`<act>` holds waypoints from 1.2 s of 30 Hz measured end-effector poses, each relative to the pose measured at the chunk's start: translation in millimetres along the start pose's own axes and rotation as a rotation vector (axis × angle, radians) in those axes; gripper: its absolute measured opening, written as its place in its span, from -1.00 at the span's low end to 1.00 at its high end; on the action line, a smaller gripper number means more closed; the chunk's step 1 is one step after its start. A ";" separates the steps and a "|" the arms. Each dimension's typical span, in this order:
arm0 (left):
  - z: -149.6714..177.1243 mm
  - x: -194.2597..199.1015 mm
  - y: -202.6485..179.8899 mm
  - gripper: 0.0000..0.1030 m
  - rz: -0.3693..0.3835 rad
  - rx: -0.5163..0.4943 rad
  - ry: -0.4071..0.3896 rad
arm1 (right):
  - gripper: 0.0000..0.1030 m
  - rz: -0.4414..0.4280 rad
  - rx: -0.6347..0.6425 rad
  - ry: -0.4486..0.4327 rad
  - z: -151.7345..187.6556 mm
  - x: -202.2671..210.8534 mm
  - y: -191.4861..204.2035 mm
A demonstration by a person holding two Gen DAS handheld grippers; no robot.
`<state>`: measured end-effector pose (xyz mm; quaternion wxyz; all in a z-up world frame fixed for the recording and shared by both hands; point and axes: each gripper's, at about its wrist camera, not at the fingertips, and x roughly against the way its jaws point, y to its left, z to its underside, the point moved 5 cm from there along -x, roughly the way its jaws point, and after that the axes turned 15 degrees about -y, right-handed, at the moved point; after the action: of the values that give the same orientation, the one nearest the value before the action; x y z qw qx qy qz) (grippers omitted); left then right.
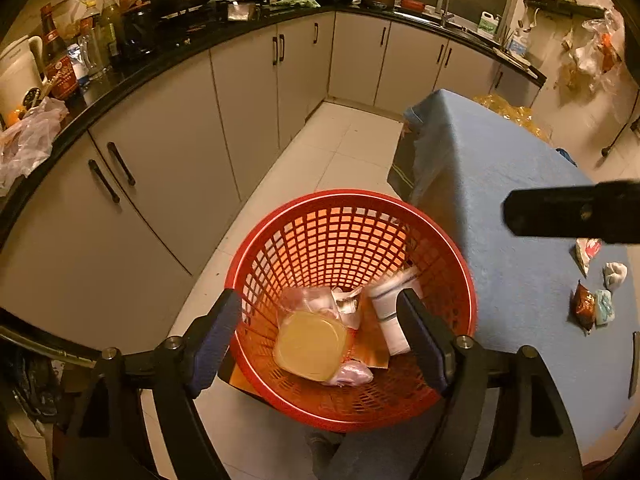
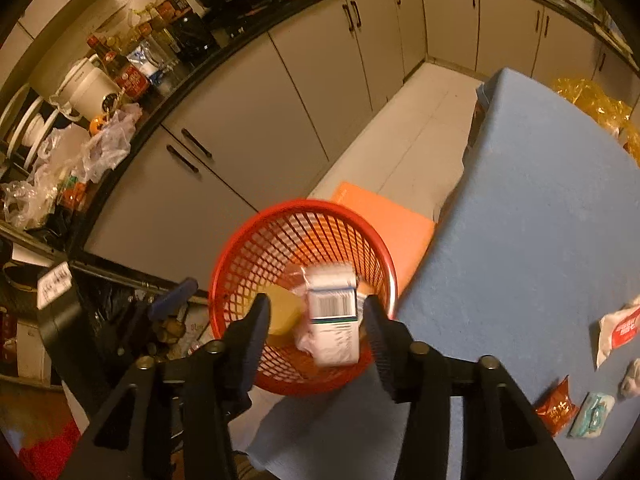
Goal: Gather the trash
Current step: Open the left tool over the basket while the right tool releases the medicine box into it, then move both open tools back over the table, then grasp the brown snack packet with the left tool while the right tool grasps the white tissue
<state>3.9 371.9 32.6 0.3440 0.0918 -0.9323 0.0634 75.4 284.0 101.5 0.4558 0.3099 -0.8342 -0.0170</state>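
Observation:
A red mesh basket (image 1: 280, 240) stands on the floor against the blue-clothed table (image 1: 500, 168). Inside lie a yellow-lidded tub in a plastic bag (image 1: 310, 344) and a blurred white carton (image 1: 394, 316). My left gripper (image 1: 318, 296) hangs open over the basket and holds nothing. In the right wrist view my right gripper (image 2: 316, 300) is open above the basket (image 2: 248, 252). The barcoded carton (image 2: 332, 316) shows blurred between its fingers, clear of both pads. On the table lie a red snack packet (image 2: 556, 406), a teal packet (image 2: 592, 414), a red-and-white wrapper (image 2: 618, 330) and a tissue (image 2: 632, 380).
An orange board (image 2: 392, 220) sits on the floor beside the basket. Grey cabinets (image 1: 240, 92) and a black counter with bottles (image 1: 100, 36) and pans curve around the left and back. A yellow plastic bag (image 1: 508, 110) lies at the table's far end.

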 end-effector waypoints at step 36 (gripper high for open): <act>85.4 38.1 -285.9 0.58 0.330 -0.195 0.258 | 0.39 0.320 -0.488 -0.145 198.2 221.0 -314.4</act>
<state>-16.9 72.8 8.7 0.4526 -0.1046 -0.8847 0.0397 -6.4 -138.0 53.8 0.4530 0.0536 -0.8741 -0.1669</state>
